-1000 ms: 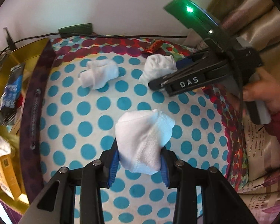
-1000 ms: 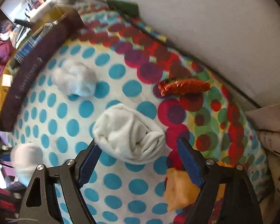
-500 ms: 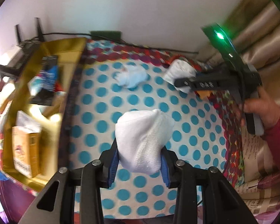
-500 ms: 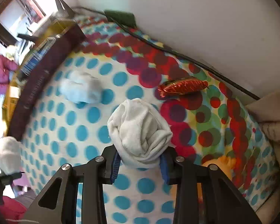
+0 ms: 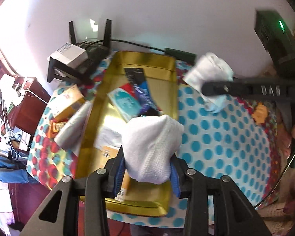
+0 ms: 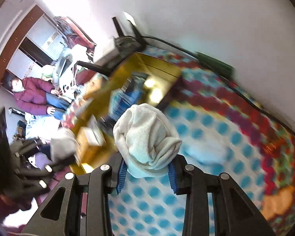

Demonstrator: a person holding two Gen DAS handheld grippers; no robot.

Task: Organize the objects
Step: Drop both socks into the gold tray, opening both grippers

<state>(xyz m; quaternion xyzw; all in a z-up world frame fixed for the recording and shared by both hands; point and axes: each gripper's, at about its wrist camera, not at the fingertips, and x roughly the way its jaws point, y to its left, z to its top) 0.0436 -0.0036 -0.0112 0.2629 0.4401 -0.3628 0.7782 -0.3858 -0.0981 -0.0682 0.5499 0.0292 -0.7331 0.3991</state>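
Note:
My left gripper is shut on a white rolled sock and holds it in the air over the near right part of a gold tray. My right gripper is shut on a second white rolled sock, lifted above the dotted tablecloth. In the left wrist view the right gripper's arm and its sock show at the upper right. A third pale sock lies on the cloth behind the right gripper. The gold tray shows blurred in the right wrist view.
The tray holds a tissue pack, a dark wrapper and a box. A yellow box and a router stand left of the tray. An orange toy and a red wrapper lie on the cloth.
Both grippers have swung left toward the gold tray with their socks. The left sock now hangs over the tray. The right sock has lifted off the cloth.

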